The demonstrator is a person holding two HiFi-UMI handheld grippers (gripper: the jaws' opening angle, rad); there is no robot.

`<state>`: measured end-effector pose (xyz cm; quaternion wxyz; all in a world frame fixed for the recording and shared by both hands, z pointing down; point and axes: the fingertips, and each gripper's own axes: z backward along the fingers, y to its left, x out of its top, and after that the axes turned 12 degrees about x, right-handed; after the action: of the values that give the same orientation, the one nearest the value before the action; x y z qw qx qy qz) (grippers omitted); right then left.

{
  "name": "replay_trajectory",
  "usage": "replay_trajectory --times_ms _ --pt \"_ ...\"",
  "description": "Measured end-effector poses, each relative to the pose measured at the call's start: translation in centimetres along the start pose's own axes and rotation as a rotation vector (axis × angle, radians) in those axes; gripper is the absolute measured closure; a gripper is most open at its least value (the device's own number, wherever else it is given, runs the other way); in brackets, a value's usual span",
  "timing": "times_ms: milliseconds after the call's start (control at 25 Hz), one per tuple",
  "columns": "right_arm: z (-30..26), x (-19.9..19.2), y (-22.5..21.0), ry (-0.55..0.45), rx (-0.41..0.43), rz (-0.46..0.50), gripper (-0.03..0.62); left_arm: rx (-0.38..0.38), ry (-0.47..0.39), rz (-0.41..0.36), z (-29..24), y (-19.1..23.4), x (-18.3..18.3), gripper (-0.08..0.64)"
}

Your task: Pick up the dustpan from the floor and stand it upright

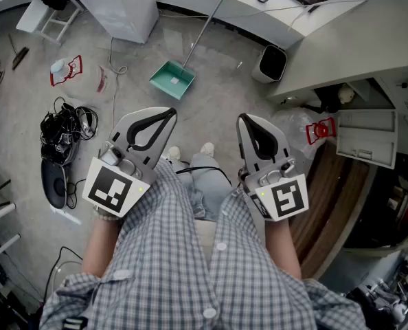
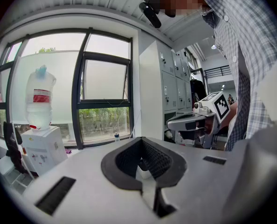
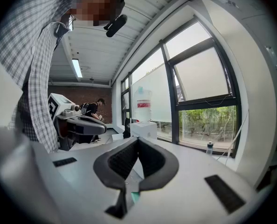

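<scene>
Left gripper [image 1: 164, 115] and right gripper [image 1: 246, 119]: jaws pressed together, empty. Dustpan [image 1: 172, 80] sits on the floor [image 1: 218, 91] at 12 o'clock, well apart from us, handle [image 1: 205, 27] running toward 1 o'clock. Risk, we judge: gripping high on the thin handle lets the pan swing and topple.

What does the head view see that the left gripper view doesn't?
Only the head view shows the floor. On it are the teal dustpan with its long handle, a black bin and a tangle of cables.

Only the left gripper view shows the big windows with green trees outside, and the tall lockers.

Both show the left gripper and the right gripper, each with its fingers closed on nothing. Both also show the person's checked shirt.
</scene>
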<state>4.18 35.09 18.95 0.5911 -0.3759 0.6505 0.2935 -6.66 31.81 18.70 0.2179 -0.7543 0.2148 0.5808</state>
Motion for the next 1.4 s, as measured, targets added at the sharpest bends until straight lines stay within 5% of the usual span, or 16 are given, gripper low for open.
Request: replay_trajectory --times_ms 960,1400 --pt "2.4 -1.2 -7.8 0.008 0.07 -0.014 0.585 0.143 0.057 0.008 -4.2 -2.1 1.4 0.554" --pt "-1.8 -0.1 -9.7 -0.007 -0.008 -0.018 0.586 0.082 0.034 0.038 -8.0 3.1 0.7 0.554"
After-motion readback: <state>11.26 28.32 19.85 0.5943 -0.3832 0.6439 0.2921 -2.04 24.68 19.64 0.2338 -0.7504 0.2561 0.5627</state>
